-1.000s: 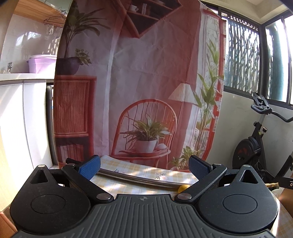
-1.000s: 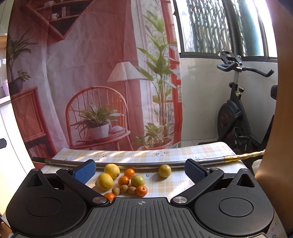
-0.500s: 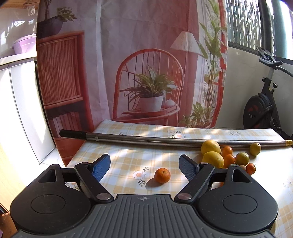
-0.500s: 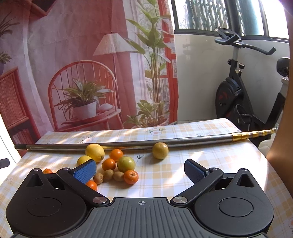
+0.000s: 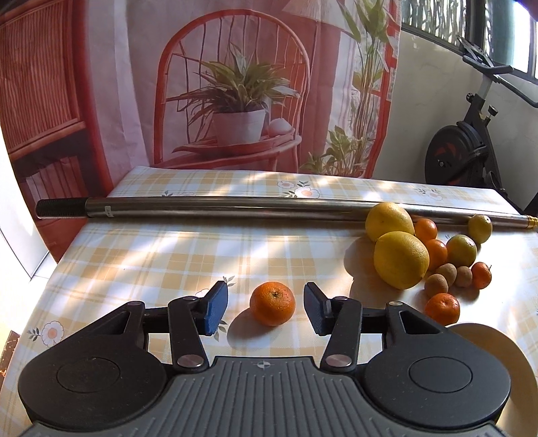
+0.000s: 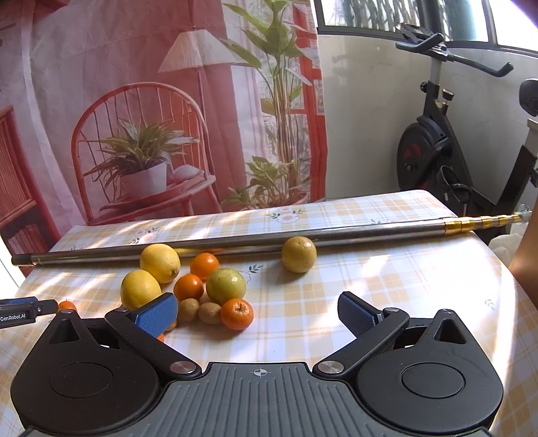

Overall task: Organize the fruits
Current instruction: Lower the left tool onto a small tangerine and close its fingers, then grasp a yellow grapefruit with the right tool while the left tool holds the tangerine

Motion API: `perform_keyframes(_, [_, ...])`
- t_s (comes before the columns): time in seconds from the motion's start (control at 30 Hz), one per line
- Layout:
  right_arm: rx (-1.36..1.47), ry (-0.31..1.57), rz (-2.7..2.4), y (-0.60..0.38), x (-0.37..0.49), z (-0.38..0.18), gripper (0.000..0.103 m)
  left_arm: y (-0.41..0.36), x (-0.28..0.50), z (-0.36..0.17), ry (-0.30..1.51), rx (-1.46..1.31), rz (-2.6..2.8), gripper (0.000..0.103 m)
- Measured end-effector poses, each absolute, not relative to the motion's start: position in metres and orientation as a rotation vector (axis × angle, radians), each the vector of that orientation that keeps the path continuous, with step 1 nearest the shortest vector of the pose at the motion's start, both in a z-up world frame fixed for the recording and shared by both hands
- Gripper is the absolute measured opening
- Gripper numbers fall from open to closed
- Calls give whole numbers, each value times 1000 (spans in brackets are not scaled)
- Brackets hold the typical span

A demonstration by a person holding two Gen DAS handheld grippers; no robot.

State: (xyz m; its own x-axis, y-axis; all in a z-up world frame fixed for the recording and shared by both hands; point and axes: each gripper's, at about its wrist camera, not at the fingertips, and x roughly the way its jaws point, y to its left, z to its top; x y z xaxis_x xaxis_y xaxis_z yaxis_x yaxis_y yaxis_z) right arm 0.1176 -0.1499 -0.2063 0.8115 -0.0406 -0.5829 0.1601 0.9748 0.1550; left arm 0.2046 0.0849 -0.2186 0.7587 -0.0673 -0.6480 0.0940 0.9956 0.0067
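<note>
Two lemons (image 5: 400,259), five tangerines (image 5: 272,303), three small brown fruits (image 5: 436,285), two yellow-green citrus (image 5: 461,249) and one metal pole (image 5: 235,209) are counted on the counter (image 5: 168,255).

Bright daylight from the windows (image 6: 403,15) behind the exercise bike (image 6: 454,144) falls in soft dappled patches across the checked tablecloth (image 5: 168,255), fruit shadows stretching away from the bike, while fisheye distortion bows the metal pole (image 5: 235,210).
</note>
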Motion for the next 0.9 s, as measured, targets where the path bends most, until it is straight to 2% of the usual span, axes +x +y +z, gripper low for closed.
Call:
perform_keyframes(0.27, [202,629,-102,-152,127,-214,101,85,232,-248,773,27,-88,52])
perform_keyframes(0.3, [202,632,-103,-154,128,-215,101,85,235,-250,781,26,-89,50])
perform_keyframes(0.37, [206,636,-105,-156,129,-217,101,84,237,-253,790,43,-93,38])
perform_keyframes(0.9, [95,554,-108,-166,136,-225,100,74,192,-223,757,8,-106,38])
